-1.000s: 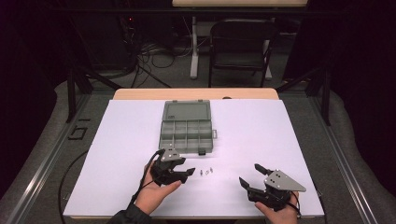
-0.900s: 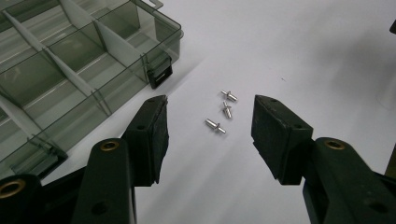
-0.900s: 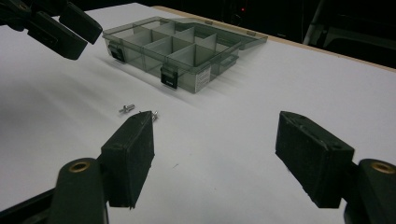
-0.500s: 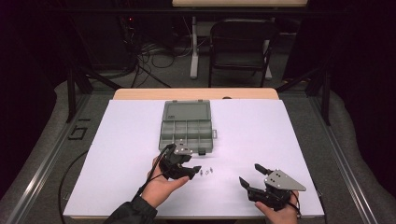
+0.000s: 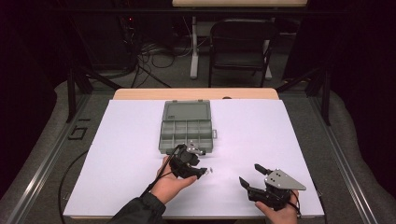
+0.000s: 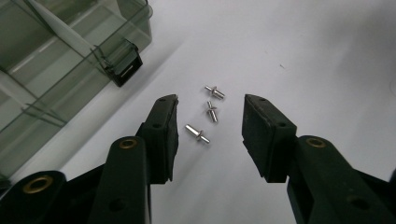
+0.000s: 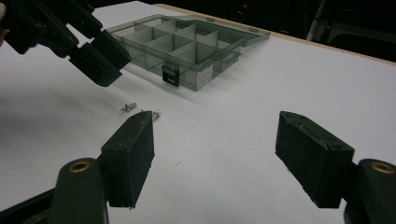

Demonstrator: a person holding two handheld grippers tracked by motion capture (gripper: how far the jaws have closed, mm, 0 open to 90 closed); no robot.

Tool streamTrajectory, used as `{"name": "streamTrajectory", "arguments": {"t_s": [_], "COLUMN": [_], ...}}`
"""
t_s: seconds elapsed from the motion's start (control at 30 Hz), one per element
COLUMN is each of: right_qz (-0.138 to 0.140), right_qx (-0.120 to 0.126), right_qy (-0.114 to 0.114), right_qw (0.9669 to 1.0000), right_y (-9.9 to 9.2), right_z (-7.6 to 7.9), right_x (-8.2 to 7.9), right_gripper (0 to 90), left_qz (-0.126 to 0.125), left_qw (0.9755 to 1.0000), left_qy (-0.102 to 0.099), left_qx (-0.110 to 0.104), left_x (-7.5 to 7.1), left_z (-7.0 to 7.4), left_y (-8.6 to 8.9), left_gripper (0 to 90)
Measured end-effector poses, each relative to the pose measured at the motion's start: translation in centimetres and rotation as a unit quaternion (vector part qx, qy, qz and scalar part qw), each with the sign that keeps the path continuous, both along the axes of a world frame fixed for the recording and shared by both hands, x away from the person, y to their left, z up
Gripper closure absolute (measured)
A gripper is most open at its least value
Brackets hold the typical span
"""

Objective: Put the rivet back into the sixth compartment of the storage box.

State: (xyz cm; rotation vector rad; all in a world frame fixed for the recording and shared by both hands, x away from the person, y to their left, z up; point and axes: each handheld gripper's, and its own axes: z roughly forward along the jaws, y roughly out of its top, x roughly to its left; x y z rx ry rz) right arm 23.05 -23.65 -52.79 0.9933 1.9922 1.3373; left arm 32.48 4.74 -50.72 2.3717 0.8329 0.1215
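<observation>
Three small metal rivets [image 6: 197, 133] lie on the white table [image 5: 280, 135], just right of the open grey compartment box [image 5: 187, 126]. My left gripper [image 6: 210, 99] points down over them with a jaw on either side. Its jaws have just been closing, but the pads stand clear of the rivets, so it is open. In the high view the left gripper [image 5: 200, 172] sits in front of the box with the rivets [image 5: 210, 170] at its tips. My right gripper [image 5: 250, 173] rests near the front right of the table, open and with nothing between its fingers.
The compartment box [image 7: 187, 42] has its lid laid back and a black latch facing the rivets [image 7: 128, 107]. In the right gripper view the left gripper [image 7: 98, 60] hangs over them. A chair [image 5: 240, 46] and cables stand beyond the table's far edge.
My left hand has moved right and slightly forward, bringing its gripper over the rivets. The right gripper has stayed in place.
</observation>
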Motion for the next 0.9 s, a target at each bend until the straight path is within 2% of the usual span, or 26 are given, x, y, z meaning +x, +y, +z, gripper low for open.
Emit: {"name": "streamTrajectory", "arguments": {"t_s": [0.17,0.3,0.77,0.9], "right_qz": [-0.002,0.0,0.001,0.001], "right_qx": [0.003,0.002,0.001,0.002], "right_qy": [0.002,0.002,0.003,0.003], "right_qw": [1.0,1.0,1.0,1.0], "right_y": [-0.1,-0.1,-0.1,-0.1], "right_z": [0.0,0.1,0.1,0.1], "right_x": [0.0,0.0,0.0,0.0], "right_gripper": [28.1,28.1,28.1,28.2], "left_qz": [0.001,0.004,0.016,0.022], "left_qw": [0.9998,0.9996,0.9986,0.9976], "left_qy": [0.003,0.012,0.04,0.06], "left_qx": [0.018,0.024,0.031,0.028], "left_x": [0.4,0.6,1.1,1.4], "left_z": [-0.8,-1.3,-1.9,-2.1], "left_y": [-0.7,-0.8,-0.7,-0.7], "left_gripper": [61.1,62.2,67.9,68.4]}}
